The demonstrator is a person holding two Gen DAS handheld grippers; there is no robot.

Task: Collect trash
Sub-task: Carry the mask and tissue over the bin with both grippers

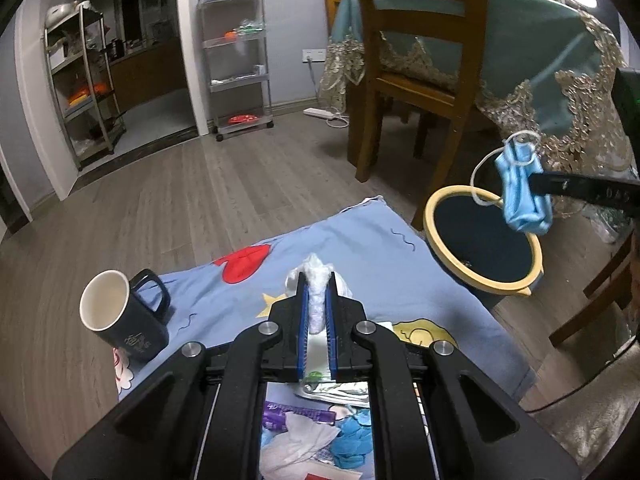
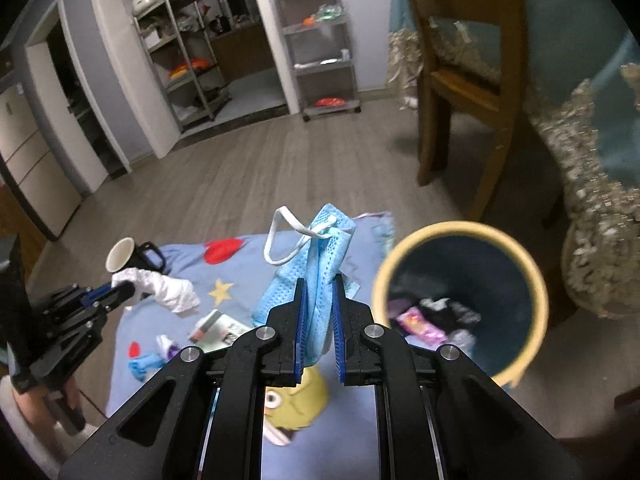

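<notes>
My left gripper (image 1: 318, 280) is shut on a crumpled white tissue (image 1: 318, 300), held above the blue cartoon cloth (image 1: 400, 256). The same left gripper (image 2: 128, 290) shows at the left of the right wrist view with the tissue (image 2: 168, 292) hanging from it. My right gripper (image 2: 320, 280) is shut on a light blue face mask (image 2: 316, 264) whose white ear loop (image 2: 280, 236) dangles. In the left wrist view the mask (image 1: 522, 192) hangs over the rim of the dark bin (image 1: 480, 240). The yellow-rimmed bin (image 2: 460, 304) holds wrappers.
A black mug (image 1: 124, 316) stands on the cloth's left part. More trash (image 1: 312, 436) lies on the cloth under my left gripper: wrappers, tissue, blue scraps (image 2: 144, 364). A wooden chair (image 1: 416, 60) and a table with a teal cloth (image 1: 552, 52) stand behind the bin.
</notes>
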